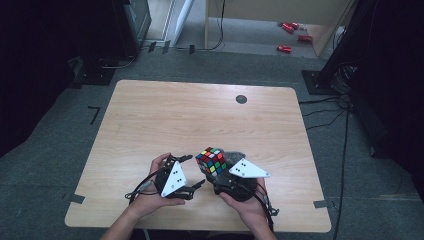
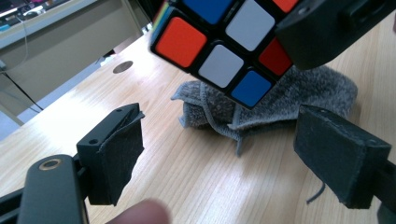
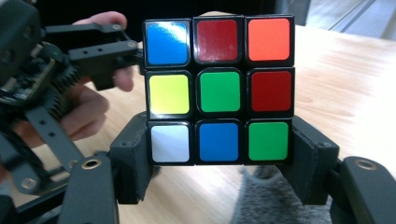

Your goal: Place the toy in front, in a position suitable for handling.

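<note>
Light wood table (image 1: 150, 115) on grey carpet, dark room edges, red items on the floor far back, too small to tell what. A small round dark disc (image 1: 241, 99) sits near the table's far edge.

Grey cloth (image 2: 280, 100) lies bunched on the table, mostly hidden in the high view behind the cube and right gripper. In the left gripper view the cube's top is cut off by the frame.

Puzzle cube (image 3: 218, 91) is raised off the table above the cloth, clamped at its lowest layer between the right gripper's (image 3: 218, 163) pads. Left gripper (image 2: 219, 158) stands with jaws apart, nothing between them, just beside and below the cube, not touching it.
</note>
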`<state>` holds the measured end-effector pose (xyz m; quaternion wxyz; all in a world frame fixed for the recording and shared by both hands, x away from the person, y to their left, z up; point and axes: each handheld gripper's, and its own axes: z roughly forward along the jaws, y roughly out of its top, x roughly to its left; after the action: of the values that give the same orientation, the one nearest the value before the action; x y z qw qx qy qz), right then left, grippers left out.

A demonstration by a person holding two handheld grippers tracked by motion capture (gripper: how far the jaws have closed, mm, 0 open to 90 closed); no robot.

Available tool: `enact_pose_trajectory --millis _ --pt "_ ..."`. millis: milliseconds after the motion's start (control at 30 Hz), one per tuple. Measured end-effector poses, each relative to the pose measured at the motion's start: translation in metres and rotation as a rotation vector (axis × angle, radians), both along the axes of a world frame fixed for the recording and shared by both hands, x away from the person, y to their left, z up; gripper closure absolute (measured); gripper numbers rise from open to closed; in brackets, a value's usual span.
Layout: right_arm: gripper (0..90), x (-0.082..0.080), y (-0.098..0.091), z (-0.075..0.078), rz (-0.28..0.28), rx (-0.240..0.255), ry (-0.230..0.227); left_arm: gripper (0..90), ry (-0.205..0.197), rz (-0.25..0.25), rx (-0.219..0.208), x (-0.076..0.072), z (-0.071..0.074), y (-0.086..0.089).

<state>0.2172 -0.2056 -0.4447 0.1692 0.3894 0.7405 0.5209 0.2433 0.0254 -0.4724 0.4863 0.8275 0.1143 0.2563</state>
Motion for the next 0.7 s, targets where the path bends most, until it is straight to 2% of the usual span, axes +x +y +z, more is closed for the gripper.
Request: enact_pose_trajectory --millis 200,400,600,700 --pt "34.5 0.000 0.006 0.000 0.041 0.018 0.062 15.6 -0.054 0.011 0.005 -0.003 0.000 0.000" --pt "34.4 0.001 0.009 -0.001 0.056 0.029 0.103 15.7 -0.116 0.004 0.025 -0.007 -0.003 -0.002" --pt "34.4 0.002 0.011 -0.004 0.052 0.028 0.138 16.4 -0.146 -0.019 0.029 -0.010 -0.004 -0.004" --pt "34.4 0.002 0.012 -0.005 0.063 0.029 0.139 16.4 -0.156 -0.022 0.035 -0.011 -0.005 -0.006"
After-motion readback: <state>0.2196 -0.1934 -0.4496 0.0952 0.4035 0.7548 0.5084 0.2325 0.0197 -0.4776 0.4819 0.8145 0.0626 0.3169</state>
